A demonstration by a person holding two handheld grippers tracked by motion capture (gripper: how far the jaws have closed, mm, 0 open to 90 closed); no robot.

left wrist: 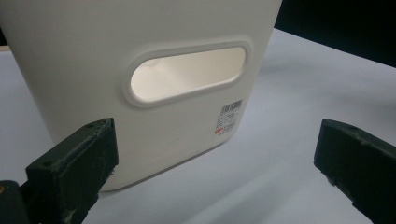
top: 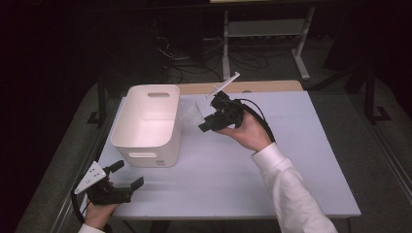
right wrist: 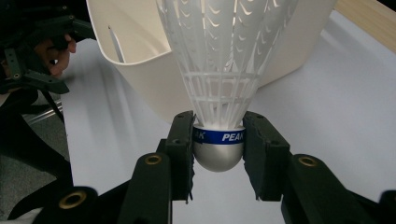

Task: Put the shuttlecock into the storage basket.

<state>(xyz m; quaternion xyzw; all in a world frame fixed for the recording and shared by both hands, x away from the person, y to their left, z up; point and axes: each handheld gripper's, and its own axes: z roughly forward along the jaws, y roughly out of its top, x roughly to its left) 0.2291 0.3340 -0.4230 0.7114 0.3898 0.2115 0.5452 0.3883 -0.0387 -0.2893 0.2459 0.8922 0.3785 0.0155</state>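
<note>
A white plastic shuttlecock (right wrist: 219, 70) with a blue band and silver cap is held by my right gripper (right wrist: 218, 149), whose jaws are shut on the cap. In the high view the shuttlecock (top: 192, 114) hangs above the table just right of the white bin (top: 167, 127), with the right gripper (top: 208, 124) behind it. The bin's rim (right wrist: 135, 56) stands close ahead of the shuttlecock's skirt. My left gripper (top: 128, 175) rests open near the table's front left corner, its jaws wide apart and pointing at the bin's near wall (left wrist: 70, 70) with its handle slot (left wrist: 187, 74).
The bin sits on a white table (top: 272, 160) with a wooden strip (top: 262, 86) along its far edge. A metal frame (top: 262, 29) and cables lie on the dark floor beyond. The other hand with its gripper (right wrist: 35, 51) is seen past the bin.
</note>
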